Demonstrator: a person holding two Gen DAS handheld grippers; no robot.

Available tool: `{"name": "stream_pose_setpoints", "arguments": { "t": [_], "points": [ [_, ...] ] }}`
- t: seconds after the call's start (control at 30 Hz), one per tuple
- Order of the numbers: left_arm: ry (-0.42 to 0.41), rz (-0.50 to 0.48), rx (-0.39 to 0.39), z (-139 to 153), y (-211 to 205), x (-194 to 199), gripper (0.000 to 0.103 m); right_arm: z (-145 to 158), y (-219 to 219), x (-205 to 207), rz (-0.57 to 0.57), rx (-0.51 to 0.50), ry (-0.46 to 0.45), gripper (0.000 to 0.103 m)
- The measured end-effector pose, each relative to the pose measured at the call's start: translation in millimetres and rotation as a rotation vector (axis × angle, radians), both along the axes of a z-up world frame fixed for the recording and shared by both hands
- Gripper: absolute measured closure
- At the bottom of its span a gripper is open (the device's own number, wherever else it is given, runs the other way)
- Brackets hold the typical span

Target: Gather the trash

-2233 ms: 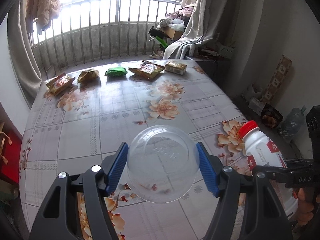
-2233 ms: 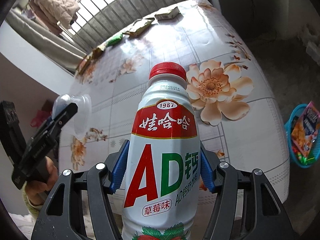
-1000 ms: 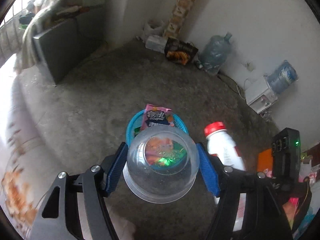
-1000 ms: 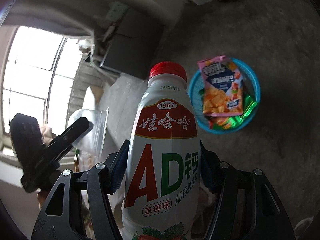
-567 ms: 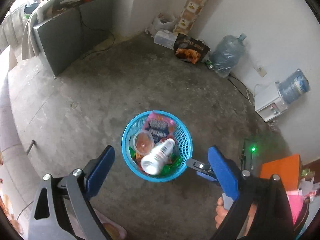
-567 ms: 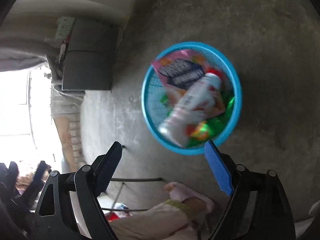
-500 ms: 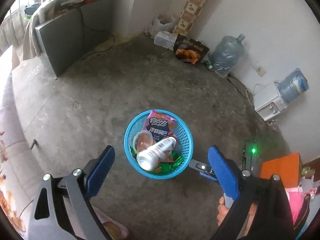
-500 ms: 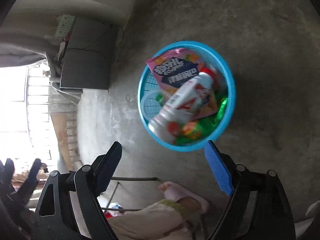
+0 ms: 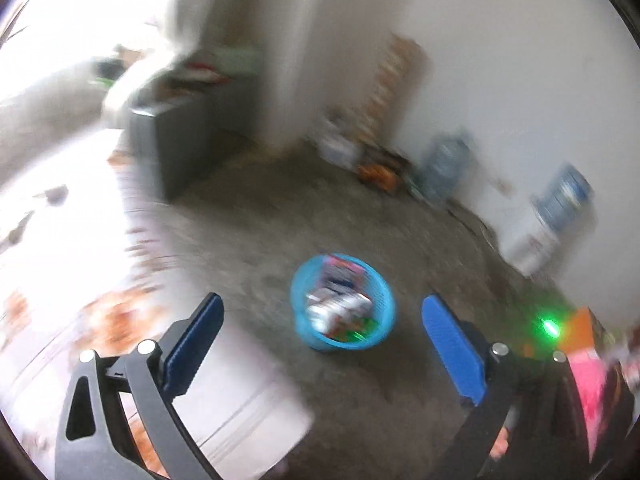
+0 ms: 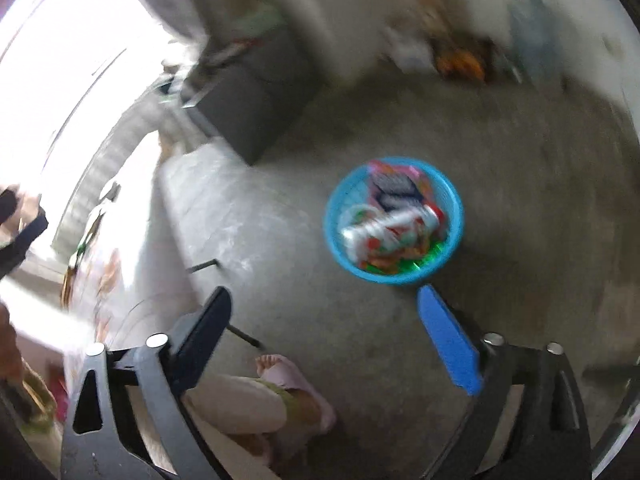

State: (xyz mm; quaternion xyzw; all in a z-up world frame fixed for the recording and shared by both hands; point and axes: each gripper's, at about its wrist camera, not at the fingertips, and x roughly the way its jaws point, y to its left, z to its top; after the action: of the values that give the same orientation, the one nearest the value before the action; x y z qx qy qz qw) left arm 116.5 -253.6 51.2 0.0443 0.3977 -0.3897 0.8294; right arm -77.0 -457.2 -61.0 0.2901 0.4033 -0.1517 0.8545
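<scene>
my left gripper point(image 9: 320, 344) and right gripper point(image 10: 322, 334) are both opening wide, with nothing between the jaws. the trash sits in the blue basket point(image 9: 382, 330) on the floor point(image 9: 400, 232): a bottle point(image 10: 384, 228) lying across snack packets, all blurred. the table point(image 9: 60, 280) edge is at my left. judging by the blur, i could clip that edge swinging toward it. the bottle looks perched high; a knock to the basket could roll it out.

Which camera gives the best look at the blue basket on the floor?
The right wrist view: the blue basket is seen more from above, its bottle and wrappers discernible. In the left wrist view it is smaller and blurrier.
</scene>
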Motion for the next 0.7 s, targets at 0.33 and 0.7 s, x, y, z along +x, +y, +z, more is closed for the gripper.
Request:
{"name": "stream_pose_setpoints", "arguments": {
  "t": [0.33,0.7],
  "points": [
    [-0.11,0.328,0.028,10,145,-59,0.006,67,138,16,0.205,-0.351,-0.138,0.008],
    [-0.185,0.547,0.149,-18,220,-108,0.006,73,226,16,0.306,-0.623,-0.116,0.008]
  ]
}}
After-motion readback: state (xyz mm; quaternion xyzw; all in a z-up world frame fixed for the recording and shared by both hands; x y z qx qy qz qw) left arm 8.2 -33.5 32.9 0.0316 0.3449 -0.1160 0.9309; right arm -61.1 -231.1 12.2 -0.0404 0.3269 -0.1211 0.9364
